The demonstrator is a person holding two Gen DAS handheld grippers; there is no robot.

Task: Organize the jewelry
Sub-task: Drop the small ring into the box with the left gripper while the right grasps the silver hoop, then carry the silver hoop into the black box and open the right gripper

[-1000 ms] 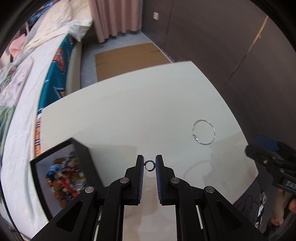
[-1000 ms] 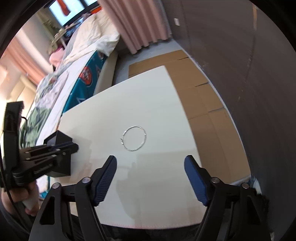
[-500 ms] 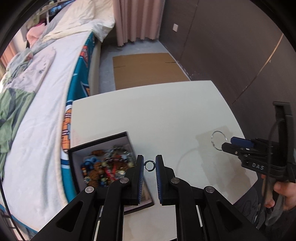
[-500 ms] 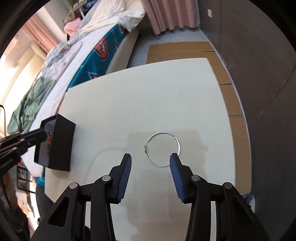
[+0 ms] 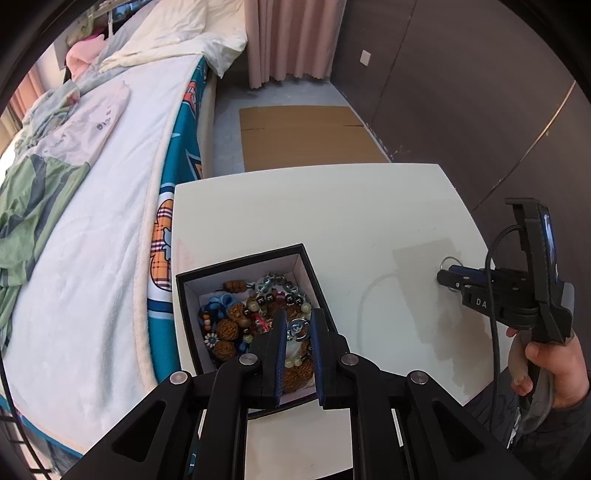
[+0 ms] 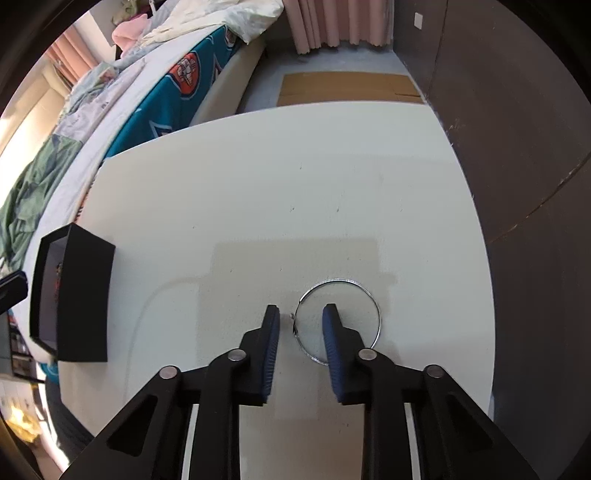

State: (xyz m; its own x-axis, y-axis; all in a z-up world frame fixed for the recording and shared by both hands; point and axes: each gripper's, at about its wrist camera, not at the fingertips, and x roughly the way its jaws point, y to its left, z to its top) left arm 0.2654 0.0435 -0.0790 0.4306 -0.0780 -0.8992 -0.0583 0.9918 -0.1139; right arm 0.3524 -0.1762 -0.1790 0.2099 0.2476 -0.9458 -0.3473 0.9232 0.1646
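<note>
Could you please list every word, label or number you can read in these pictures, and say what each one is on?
"DA": white letters on the black body of the right tongs, cut off by the cable.
Print on the white cloth lying on the bed: too blurred to read.
Nothing else legible.

Behind your white table (image 6: 332,177) you have a dark brown panelled wall (image 5: 461,92) carrying one pale switch plate (image 5: 365,58), with pink curtains (image 5: 291,40) hanging to a grey floor (image 5: 295,96) on which a flattened cardboard sheet (image 5: 306,136) lies. To your left stands a bed (image 5: 92,229): white cover, teal patterned blanket (image 6: 177,96) down its side, cream duvet (image 5: 173,33), and green and pink clothing heaped on top. Warm light enters at the far left edge.
</note>
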